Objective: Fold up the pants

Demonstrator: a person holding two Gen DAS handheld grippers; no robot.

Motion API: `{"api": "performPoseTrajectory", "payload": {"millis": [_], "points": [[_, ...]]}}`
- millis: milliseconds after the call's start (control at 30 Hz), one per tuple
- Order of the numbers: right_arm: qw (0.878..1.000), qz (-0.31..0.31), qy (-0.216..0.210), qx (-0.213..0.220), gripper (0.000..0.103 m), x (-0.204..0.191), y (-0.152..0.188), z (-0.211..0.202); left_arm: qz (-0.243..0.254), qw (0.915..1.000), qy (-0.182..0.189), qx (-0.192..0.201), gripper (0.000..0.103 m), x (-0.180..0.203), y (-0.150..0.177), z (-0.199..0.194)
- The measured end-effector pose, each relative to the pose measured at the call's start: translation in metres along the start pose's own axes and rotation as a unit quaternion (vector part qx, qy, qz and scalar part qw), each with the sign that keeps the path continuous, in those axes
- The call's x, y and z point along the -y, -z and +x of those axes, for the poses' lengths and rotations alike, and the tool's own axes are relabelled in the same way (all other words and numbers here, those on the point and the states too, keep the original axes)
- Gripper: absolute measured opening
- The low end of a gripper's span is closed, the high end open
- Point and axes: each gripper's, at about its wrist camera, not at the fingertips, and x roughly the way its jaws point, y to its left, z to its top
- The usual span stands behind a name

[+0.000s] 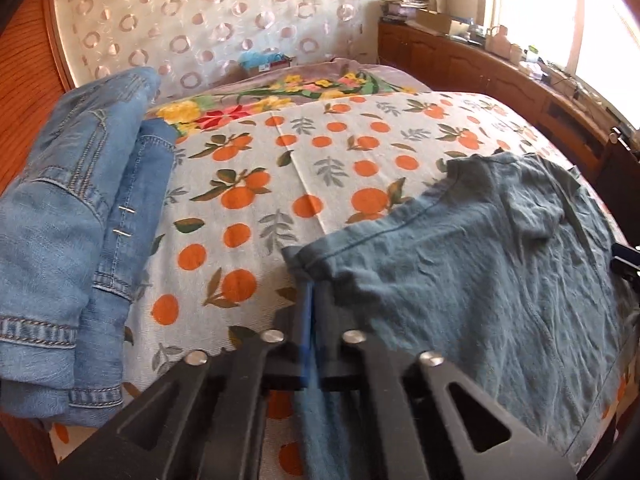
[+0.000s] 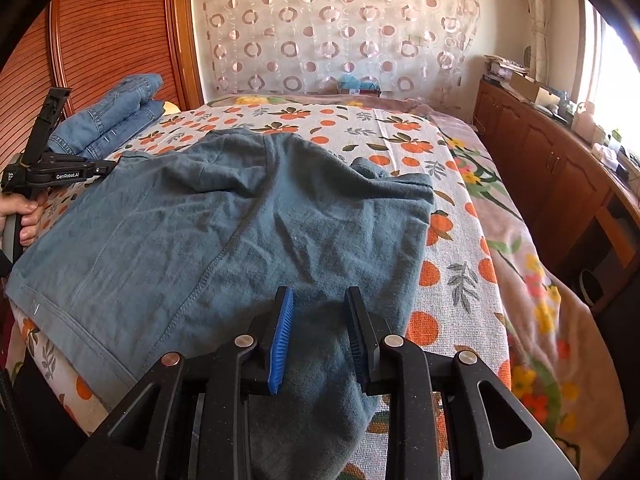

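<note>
Pants (image 1: 460, 264) lay spread on the bed (image 1: 320, 168) in the left wrist view, beside stacked jeans (image 1: 72, 200). The left tool (image 1: 312, 292) was pinched tight on a corner of the pants, no gap between its pads. In the right wrist view, the pants (image 2: 224, 232) covered the near bed (image 2: 452, 280); the right tool (image 2: 320, 312) stood wide, cloth between its pads (image 2: 280, 340) but ungripped. To fold cleanly, the right tool should probably clamp its corner first, then both lift evenly, keeping the edge taut.
</note>
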Motion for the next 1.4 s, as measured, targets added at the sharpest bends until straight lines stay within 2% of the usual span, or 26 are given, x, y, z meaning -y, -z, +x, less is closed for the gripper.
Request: {"api": "performPoseTrajectory", "payload": {"millis": [67,167,367,467,633,767,867,1033,1100,1133,1167,1233,1400], "points": [[1.0,-0.001,-0.002,0.002,0.028,0.0,0.001,0.0,-0.01,0.9999,0.0,0.006,0.001,-0.006,0.0,-0.003],[1.0,0.0,-0.004,0.002,0.028,0.0,0.001,0.0,-0.041,0.9981,-0.038,0.027,0.001,-0.027,0.0,-0.01],[1.0,0.002,-0.003,0.002,0.028,0.001,0.001,-0.001,-0.075,0.9954,-0.052,0.027,0.001,-0.05,0.002,-0.013],[1.0,0.001,0.001,0.001,0.028,0.0,0.001,-0.002,-0.081,0.9954,-0.041,0.031,0.002,-0.051,0.006,-0.018],[1.0,0.007,0.001,-0.007,0.028,0.002,0.003,-0.007,-0.056,0.9977,-0.012,0.037,0.025,-0.033,0.016,-0.028],[1.0,0.004,0.003,-0.007,0.028,0.002,0.004,-0.009,-0.027,0.9992,0.005,0.03,0.027,-0.016,0.017,-0.02],[1.0,0.003,0.003,-0.007,0.029,0.003,0.004,-0.009,-0.013,0.9999,-0.006,0.007,0.027,-0.01,0.014,-0.005],[1.0,0.001,-0.001,-0.006,0.029,0.004,0.005,-0.01,0.008,0.9997,-0.02,0.012,0.025,-0.002,0.012,-0.006],[1.0,0.001,-0.001,-0.004,0.029,0.005,0.006,-0.01,0.004,1.0,-0.002,0.007,0.009,-0.003,0.012,-0.006],[1.0,0.001,-0.001,-0.003,0.029,0.005,0.006,-0.01,0.002,1.0,0.002,0.005,0.007,-0.003,0.012,-0.007],[1.0,0.001,-0.001,-0.002,0.029,0.005,0.006,-0.01,0.003,1.0,-0.004,0.006,0.001,-0.002,0.011,-0.008],[1.0,0.001,-0.001,0.0,0.029,0.005,0.007,-0.01,0.002,0.9994,-0.034,0.012,0.001,-0.006,0.012,-0.009],[1.0,0.0,-0.003,0.003,0.03,0.006,0.008,-0.011,-0.046,0.9959,-0.072,0.029,0.001,-0.039,0.02,-0.02]]}}
